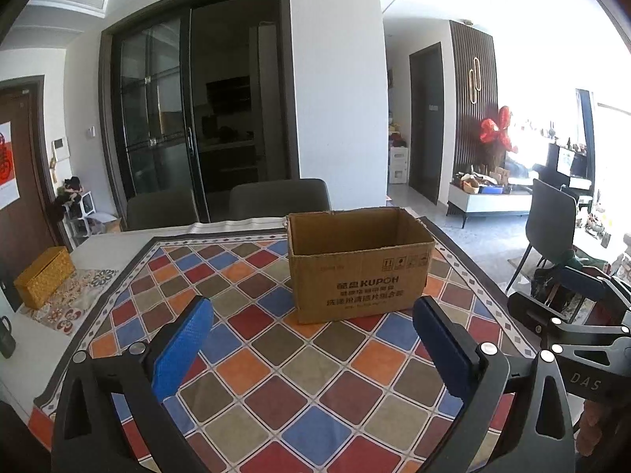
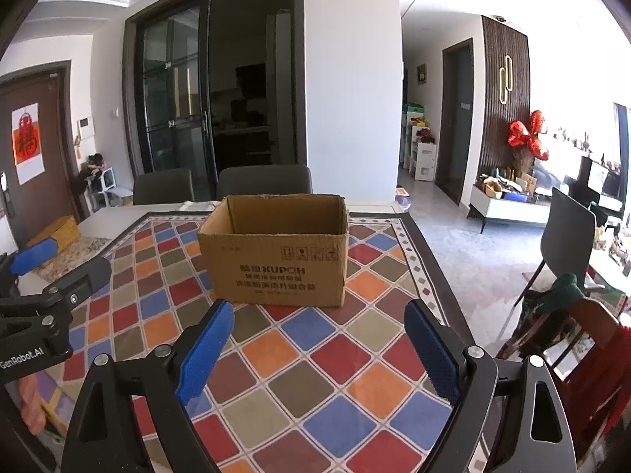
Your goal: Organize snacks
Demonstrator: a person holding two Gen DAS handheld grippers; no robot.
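Left-wrist view: both tongs, left (image 1: 313,313) & right (image 2: 319,317), gape wide, empty; open brown cardboard box (image 1: 357,266) upright on desk (image 1: 252,358). No snacks visible, box interior hidden; stage unclear.

a: the box (image 2: 276,264) looks like plain brown corrugated cardboard, matt, with rough torn edges along the rim.

b: and the cloth (image 2: 335,354) over the tabletop is smooth, with a faint sheen.

a: each claw carries blue pads (image 1: 185,343), textured and rubbery, on matt black plastic frames with shiny metal pins.
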